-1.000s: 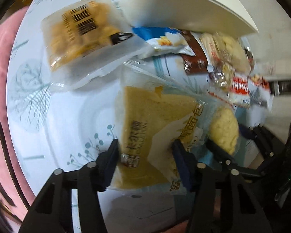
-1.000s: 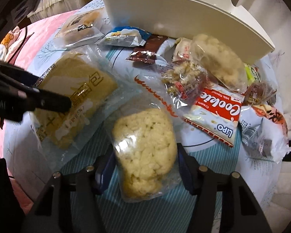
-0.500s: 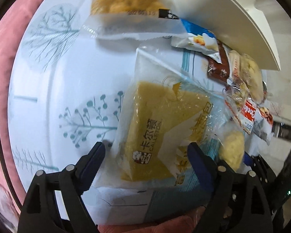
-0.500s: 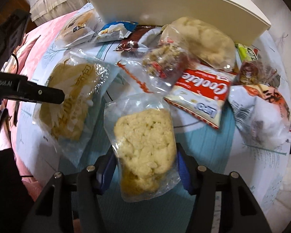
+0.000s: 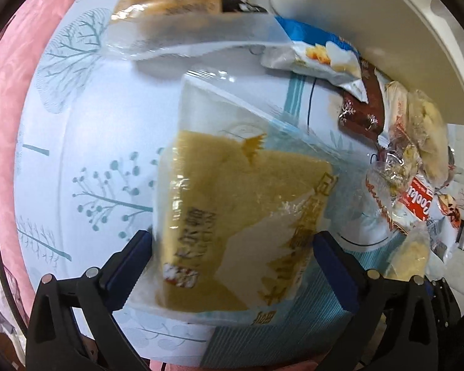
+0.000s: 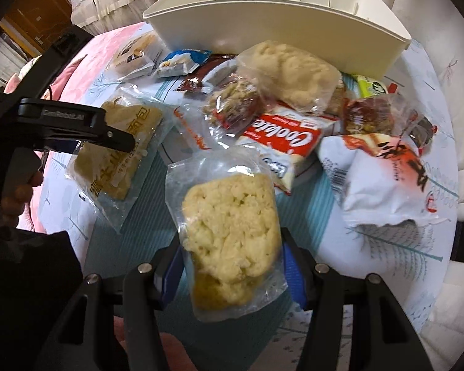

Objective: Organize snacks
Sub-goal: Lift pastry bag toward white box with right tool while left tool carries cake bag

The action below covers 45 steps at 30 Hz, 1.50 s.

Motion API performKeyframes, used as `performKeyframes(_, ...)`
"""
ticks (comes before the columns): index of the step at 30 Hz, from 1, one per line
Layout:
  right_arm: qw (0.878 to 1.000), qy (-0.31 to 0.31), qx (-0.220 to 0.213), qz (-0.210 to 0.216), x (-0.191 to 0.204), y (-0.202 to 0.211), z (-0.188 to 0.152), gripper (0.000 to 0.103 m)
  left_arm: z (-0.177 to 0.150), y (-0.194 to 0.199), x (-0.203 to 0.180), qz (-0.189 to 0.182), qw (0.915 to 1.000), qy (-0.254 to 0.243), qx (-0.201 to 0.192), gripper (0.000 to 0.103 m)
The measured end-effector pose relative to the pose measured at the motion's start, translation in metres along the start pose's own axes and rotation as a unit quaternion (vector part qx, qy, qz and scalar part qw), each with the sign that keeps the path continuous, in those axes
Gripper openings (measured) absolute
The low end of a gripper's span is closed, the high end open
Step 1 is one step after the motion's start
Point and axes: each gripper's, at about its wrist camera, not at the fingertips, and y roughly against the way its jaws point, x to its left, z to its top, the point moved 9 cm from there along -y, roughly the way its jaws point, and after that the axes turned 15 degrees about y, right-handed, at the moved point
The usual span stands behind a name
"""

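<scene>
Right wrist view: tablecloth (image 6: 386,241) with tree prints. Right gripper (image 6: 230,273) clamps crumbly cake (image 6: 232,225). Left gripper (image 5: 232,266), earlier clamped on bread pack (image 5: 232,216), is opening.

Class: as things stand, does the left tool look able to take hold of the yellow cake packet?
Probably yes: the left tool straddles the yellow cake packet, jaws opening, nothing lying over it.

Wooden door (image 6: 37,6), pale draped furniture (image 6: 108,3), perhaps a bed
</scene>
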Motion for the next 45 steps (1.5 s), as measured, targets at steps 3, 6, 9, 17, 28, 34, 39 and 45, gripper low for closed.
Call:
performKeyframes(3, 1.000, 0.004, -0.001, 0.004, -0.002, 0.002, -0.001, 0.057, 0.003, -0.006, -0.012, 0.019, 0.9998, 0.004, -0.011, 0.103)
performKeyframes(6, 1.000, 0.008, -0.003, 0.010, -0.006, 0.004, -0.001, 0.057, 0.002, -0.011, -0.026, 0.035, 0.9992, 0.006, -0.017, 0.103)
performKeyframes(9, 1.000, 0.017, -0.005, 0.013, -0.005, 0.007, -0.001, 0.057, -0.001, -0.018, -0.037, 0.055, 0.9983, 0.008, -0.016, 0.103)
performKeyframes(17, 0.999, 0.021, -0.021, 0.029, -0.009, 0.021, 0.000, 0.057, 0.018, -0.022, -0.049, 0.064, 0.9979, 0.009, 0.002, 0.103)
performKeyframes(28, 0.998, 0.024, -0.045, 0.038, -0.007, 0.034, 0.019, 0.057, 0.005, -0.005, -0.055, 0.067, 0.9960, 0.002, -0.059, 0.089)
performKeyframes(34, 0.998, 0.019, -0.048, 0.036, -0.011, 0.042, 0.019, 0.057, -0.009, -0.004, -0.047, 0.054, 0.9975, 0.016, -0.042, 0.087)
performKeyframes(39, 0.997, 0.014, -0.058, 0.040, -0.013, 0.052, 0.028, 0.057, -0.028, 0.006, -0.038, 0.041, 0.9984, 0.027, -0.028, 0.085)
performKeyframes(45, 0.996, 0.000, -0.081, 0.048, -0.020, 0.067, 0.048, 0.057, -0.035, 0.051, -0.035, 0.020, 0.9988, 0.038, -0.023, 0.082)
